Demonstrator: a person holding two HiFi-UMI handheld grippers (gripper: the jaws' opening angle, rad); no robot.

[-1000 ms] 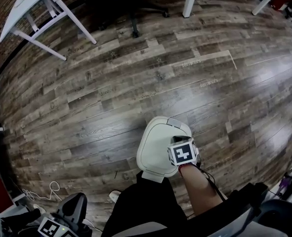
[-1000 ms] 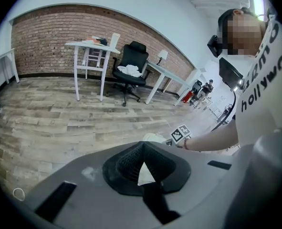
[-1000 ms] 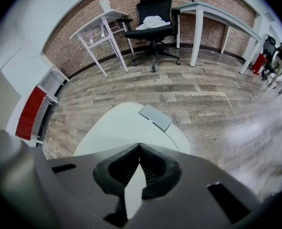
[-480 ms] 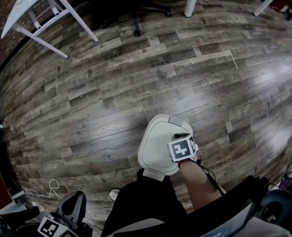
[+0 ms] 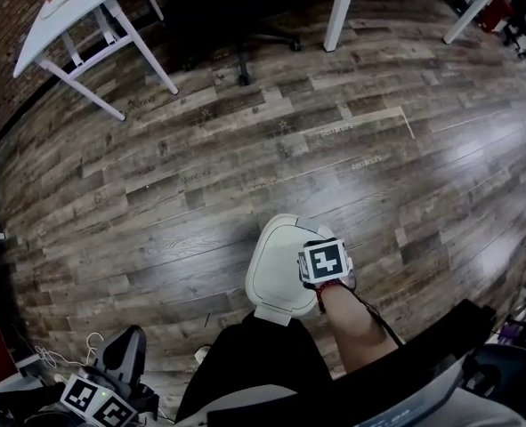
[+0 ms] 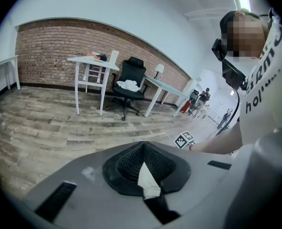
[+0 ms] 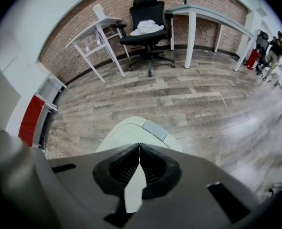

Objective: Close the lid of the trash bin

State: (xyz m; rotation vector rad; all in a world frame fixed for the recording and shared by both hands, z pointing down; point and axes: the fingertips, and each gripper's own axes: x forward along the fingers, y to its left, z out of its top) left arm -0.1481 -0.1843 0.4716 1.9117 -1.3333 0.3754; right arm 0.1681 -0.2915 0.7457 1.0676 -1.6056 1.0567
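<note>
The white trash bin (image 5: 276, 269) stands on the wood floor just ahead of the person's feet, its lid (image 7: 124, 130) lying flat and down, a grey latch tab (image 7: 154, 129) at the far edge. My right gripper (image 5: 323, 262) hovers over the lid's right side, jaws shut with nothing between them (image 7: 140, 146); whether it touches the lid is hidden. My left gripper (image 5: 102, 400) hangs low at the bottom left, far from the bin, jaws shut and empty (image 6: 141, 144). In the left gripper view, the right gripper's marker cube (image 6: 184, 139) shows.
A white table (image 5: 76, 7) stands at the back left, a black office chair (image 7: 148, 20) with white cloth on it and a second table's leg (image 5: 341, 7) behind. A white cable (image 5: 84, 350) lies on the floor at the left. The person's dark trouser leg (image 5: 245, 367) fills the bottom centre.
The lid stays down. My right gripper holds over the lid's right side, shifted only slightly. The head camera has tilted a little, and the left gripper shows more in view.
</note>
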